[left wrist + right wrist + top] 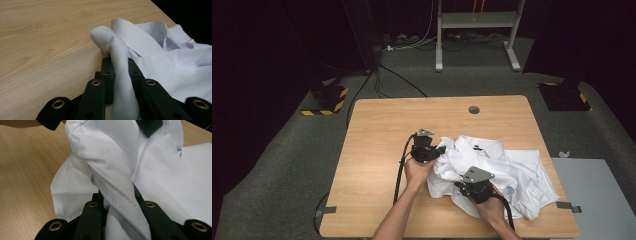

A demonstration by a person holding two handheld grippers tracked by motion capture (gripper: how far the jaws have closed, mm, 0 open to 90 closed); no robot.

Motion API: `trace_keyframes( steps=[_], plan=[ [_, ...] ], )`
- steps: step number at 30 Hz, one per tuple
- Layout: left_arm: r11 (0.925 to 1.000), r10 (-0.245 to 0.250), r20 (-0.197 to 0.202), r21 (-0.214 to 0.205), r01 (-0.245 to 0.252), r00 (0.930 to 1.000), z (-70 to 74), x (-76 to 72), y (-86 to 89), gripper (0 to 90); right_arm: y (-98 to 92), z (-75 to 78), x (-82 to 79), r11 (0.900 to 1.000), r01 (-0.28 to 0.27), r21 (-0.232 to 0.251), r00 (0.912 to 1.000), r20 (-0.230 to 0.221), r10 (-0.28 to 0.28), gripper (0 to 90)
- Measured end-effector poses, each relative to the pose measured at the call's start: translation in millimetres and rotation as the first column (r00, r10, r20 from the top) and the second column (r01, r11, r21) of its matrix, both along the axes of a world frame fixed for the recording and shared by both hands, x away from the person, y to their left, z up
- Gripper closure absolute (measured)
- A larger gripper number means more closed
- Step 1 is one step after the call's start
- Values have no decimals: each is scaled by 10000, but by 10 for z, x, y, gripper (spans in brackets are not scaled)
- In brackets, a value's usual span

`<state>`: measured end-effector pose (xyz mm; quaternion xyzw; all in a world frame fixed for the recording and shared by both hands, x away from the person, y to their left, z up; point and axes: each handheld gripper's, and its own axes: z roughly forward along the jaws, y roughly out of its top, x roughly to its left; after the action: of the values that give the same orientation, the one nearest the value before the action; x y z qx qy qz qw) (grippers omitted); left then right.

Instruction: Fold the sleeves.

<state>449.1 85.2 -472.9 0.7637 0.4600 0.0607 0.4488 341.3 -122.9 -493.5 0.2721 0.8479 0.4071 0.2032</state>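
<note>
Right, biggest first: wooden bench [377, 150], light grain, round cable hole [474, 109] near its 12 o'clock edge, grey carpeted floor [282, 165] around it. White shirt [512, 172] lies crumpled on the bench's 3 to 5 o'clock part, collar up toward 12 o'clock, one corner reaching the bench's 5 o'clock edge. Grey panel [597, 195] sits off the bench at 4 o'clock. Metal frame legs [439, 40] stand on the floor past the bench at 12 o'clock, cables trailing beside them; black blocks with yellow hazard stripes at 10 o'clock [328, 97] and 2 o'clock [562, 95]. Both forearms come in from 6 o'clock. Left hand-held gripper [436, 151] is at the shirt's 9 o'clock edge, jaws clamped on a bunched fold of white fabric; in the left gripper view that fold [117, 62] runs up between the two black jaws and rolls over past their tips, bare bench at 9 o'clock of it. Right hand-held gripper [467, 187] is at the shirt's 7 o'clock edge, grey plate on top, jaws likewise clamped on fabric: the right gripper view shows a stitched hem [117, 195] pinched between them, cloth draping to both sides. Left hand-held gripper's black tip [150, 126] shows at 12 o'clock there, touching the same shirt.
</note>
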Motion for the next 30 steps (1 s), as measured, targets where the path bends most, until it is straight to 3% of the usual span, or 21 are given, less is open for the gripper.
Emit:
trace_keyframes(
  steps=[11,19,24,28,30],
  plan=[
    [9999,-75,-120,-76,75,9999,287,-27,104,802,0,206,-7,9958,-327,857,9994,-89,336,797],
    [9998,-184,-15,-113,183,9998,484,-59,322,802,103,364,17,9858,-683,1533,9969,-284,734,799],
    [9998,-123,67,-138,124,9999,650,-113,563,801,242,484,46,9708,-1006,2178,9924,-475,1135,799],
    [10000,0,136,-96,1,9999,857,-190,795,802,404,629,55,9497,-1422,2790,9857,-480,1617,800],
    [10000,82,169,7,-82,9998,1002,-242,922,802,508,725,59,9313,-1715,3215,9796,-448,1959,801]
  ],
)
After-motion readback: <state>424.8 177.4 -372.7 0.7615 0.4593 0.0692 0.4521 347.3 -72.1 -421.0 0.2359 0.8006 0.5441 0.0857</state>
